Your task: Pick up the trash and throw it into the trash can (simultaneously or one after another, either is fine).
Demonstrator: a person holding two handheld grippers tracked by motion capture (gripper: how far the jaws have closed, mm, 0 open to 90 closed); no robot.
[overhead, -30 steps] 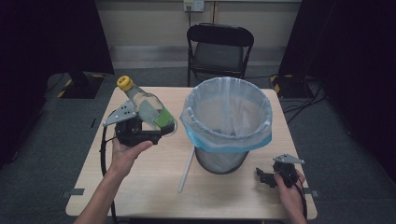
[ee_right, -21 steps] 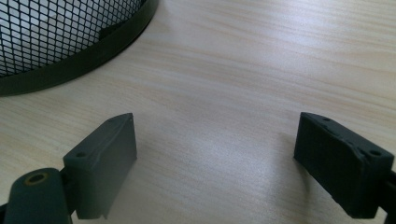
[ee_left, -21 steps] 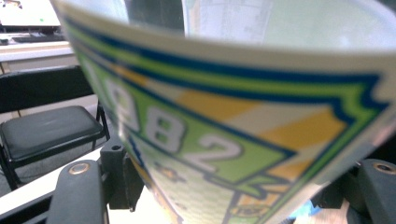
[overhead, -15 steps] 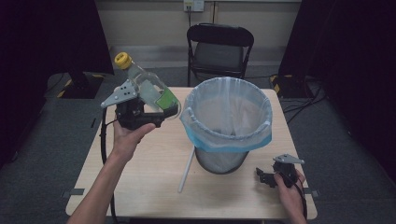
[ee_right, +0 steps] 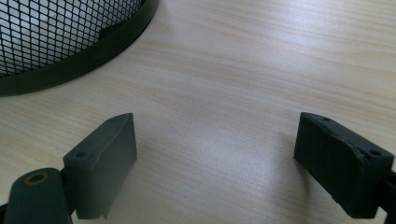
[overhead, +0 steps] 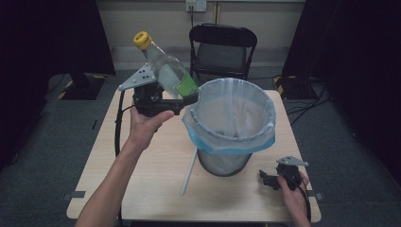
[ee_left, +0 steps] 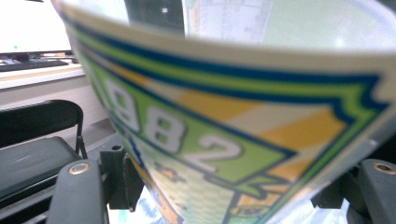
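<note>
A clear plastic bottle [overhead: 166, 71] with a yellow cap and a green label is held tilted in the air, cap up and to the left, just left of the bin's rim. My left gripper [overhead: 187, 100] is shut on its lower, labelled part; the label [ee_left: 224, 140] fills the space between the black jaws in the left gripper view. A mesh waste bin [overhead: 231, 124] lined with a clear and blue bag stands in the middle of the table. My right gripper [overhead: 265, 180] rests open on the tabletop at the front right, nothing between its jaws [ee_right: 217, 163].
A white straw-like stick [overhead: 188, 172] lies on the wooden table [overhead: 142, 189] in front of the bin. The bin's black base [ee_right: 70, 70] is close to the right gripper. A black folding chair [overhead: 222, 52] stands behind the table.
My left hand has lifted the bottle higher and carried it right, toward the bin's rim. The right gripper has stayed put.
</note>
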